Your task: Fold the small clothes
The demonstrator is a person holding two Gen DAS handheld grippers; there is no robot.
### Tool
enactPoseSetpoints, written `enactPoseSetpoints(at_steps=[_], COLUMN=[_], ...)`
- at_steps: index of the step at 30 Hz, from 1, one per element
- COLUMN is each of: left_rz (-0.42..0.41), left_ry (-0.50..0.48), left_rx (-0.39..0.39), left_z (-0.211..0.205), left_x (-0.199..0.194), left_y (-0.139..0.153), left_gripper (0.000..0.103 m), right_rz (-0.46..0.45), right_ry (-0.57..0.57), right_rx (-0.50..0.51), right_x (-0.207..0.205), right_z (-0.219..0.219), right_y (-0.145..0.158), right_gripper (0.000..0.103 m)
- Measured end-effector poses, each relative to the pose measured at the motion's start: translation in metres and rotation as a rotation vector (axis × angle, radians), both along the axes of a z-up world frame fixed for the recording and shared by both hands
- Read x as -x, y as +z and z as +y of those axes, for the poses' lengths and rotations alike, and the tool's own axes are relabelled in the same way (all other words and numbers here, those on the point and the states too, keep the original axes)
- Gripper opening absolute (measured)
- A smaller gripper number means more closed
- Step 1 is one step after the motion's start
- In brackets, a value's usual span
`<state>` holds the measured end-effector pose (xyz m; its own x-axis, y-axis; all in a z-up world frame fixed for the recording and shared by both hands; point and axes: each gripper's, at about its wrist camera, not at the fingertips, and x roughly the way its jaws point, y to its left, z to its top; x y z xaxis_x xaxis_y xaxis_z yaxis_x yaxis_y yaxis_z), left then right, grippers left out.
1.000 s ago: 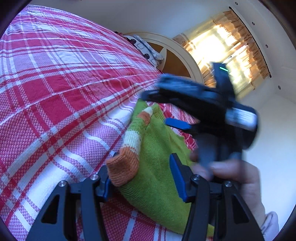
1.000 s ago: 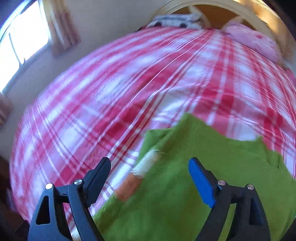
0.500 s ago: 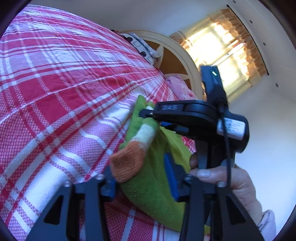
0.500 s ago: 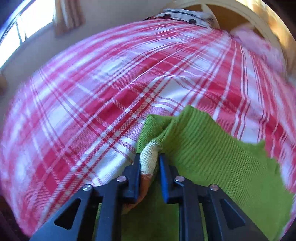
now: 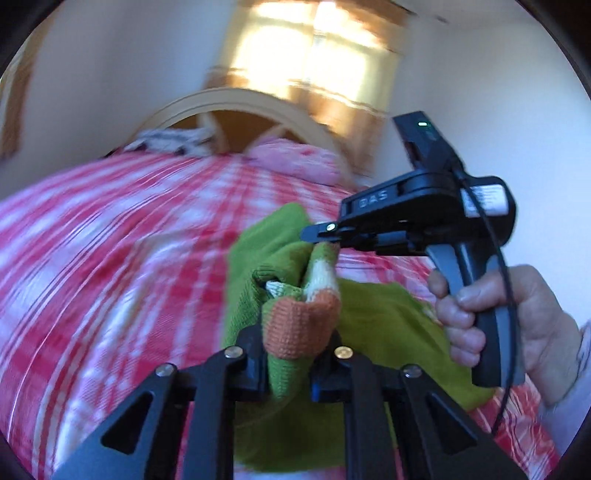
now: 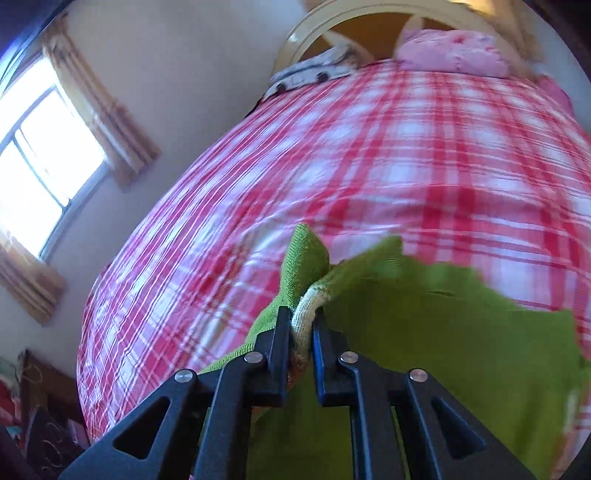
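On the bed with the red-and-white checked cover (image 6: 388,147) lies a small green knitted garment with a cream and orange striped sleeve (image 5: 388,317), part of it lifted off the cover. Left gripper (image 5: 291,354): its black fingers have just been closing and now pinch the orange cuff (image 5: 299,325) of that sleeve, the knit bunched between the pads. Right gripper (image 6: 301,332): its fingers, one with a blue pad, have also just been closing and now clamp a fold of the cream band, with green knit rising in a peak just beyond the tips. From the left wrist view the right gripper (image 5: 325,234) shows side-on, held by a hand (image 5: 517,317) at the black handle, its tips nipping the sleeve higher up than the cuff, so the sleeve hangs stretched between both tools. Rest of the green cloth (image 6: 461,332) spreads over the cover towards the right. Beyond it a pink pillow (image 6: 450,51) rests by the curved cream headboard (image 6: 306,33), and a curtained window (image 6: 44,162) lights the wall at left.
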<state>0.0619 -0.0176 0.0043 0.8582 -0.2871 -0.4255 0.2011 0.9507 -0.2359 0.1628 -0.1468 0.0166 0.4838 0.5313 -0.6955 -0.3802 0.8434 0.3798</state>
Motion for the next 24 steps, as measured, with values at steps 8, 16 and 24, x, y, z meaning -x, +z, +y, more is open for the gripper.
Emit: enactPoseSetpoints(at_steps=[8,16,24], left_rz=[-0.021,0.091,0.167], left_ry=[-0.291,-0.408,-0.459], left_rx=[-0.162,-0.212,-0.31], left_z=[-0.143,-0.201,-0.218], left_x=[0.007,0.007,0.02], left_y=[-0.001,-0.027,-0.03], left_gripper=[0.015,0.015,0.034], right_rz=[-0.013,0.073,0.064], right_ry=[-0.142,-0.247,-0.319], right_rx=[-0.039,-0.076,-0.089], right_x=[0.014,0.02,0.02], right_z=[-0.139,-0.225,-0.236], right_y=[-0.008,-0.073,-0.093], right_gripper=[0.009,0.009,0.021])
